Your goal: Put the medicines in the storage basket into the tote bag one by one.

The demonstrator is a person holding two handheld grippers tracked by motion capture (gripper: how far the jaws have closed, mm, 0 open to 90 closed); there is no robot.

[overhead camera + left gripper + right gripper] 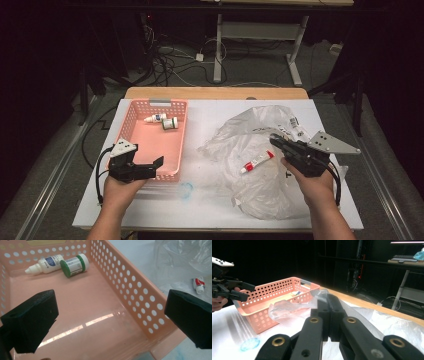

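Hovering over the near end of the perforated pink plastic basket [150, 135], the left gripper [150, 167] has its jaws spread wide and empty. At the basket's twelve o'clock end lie a white dropper bottle [45, 264] and a green-capped jar [74, 265]. The right gripper [278, 142], jaws pressed together, pinches the crumpled clear plastic bag [260, 165], with a red-and-white tube [256, 161] at its eight o'clock.

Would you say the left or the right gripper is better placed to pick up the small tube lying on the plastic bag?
Probably the right. The right gripper sits beside the tube on the plastic bag, though its jaws are shut. The left gripper is open but over the pink basket.
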